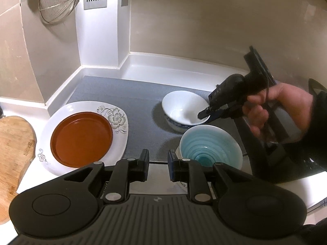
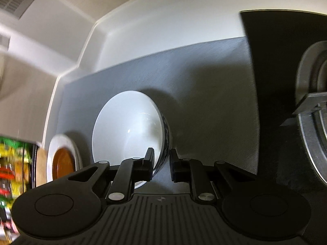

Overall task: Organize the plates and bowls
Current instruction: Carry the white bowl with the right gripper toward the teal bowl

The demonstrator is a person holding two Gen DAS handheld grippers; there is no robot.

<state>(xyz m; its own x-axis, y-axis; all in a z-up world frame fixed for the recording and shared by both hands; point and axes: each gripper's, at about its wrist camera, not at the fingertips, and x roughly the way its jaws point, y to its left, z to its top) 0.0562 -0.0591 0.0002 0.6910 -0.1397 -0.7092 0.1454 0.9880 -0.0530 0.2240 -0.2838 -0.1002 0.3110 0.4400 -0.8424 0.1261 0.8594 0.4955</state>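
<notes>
A white bowl with a blue pattern outside (image 1: 181, 106) (image 2: 126, 126) stands on the grey mat (image 1: 122, 94). My right gripper (image 1: 205, 114) (image 2: 161, 163) is shut on its right rim, one finger inside and one outside. In front of it sits a blue-glazed ribbed bowl (image 1: 208, 147), just right of my left gripper (image 1: 158, 163). That gripper's jaws stand a little apart with nothing between them. At the left an orange plate (image 1: 81, 138) (image 2: 62, 165) lies on a white floral plate (image 1: 120, 120) (image 2: 61, 140).
A wooden cutting board (image 1: 14, 149) lies at the far left. A wire strainer (image 1: 59, 0) hangs on the wall. A black appliance (image 1: 286, 159) (image 2: 265, 61) stands at the right, behind the person's hand (image 1: 282, 110). Walls close the counter's back and left.
</notes>
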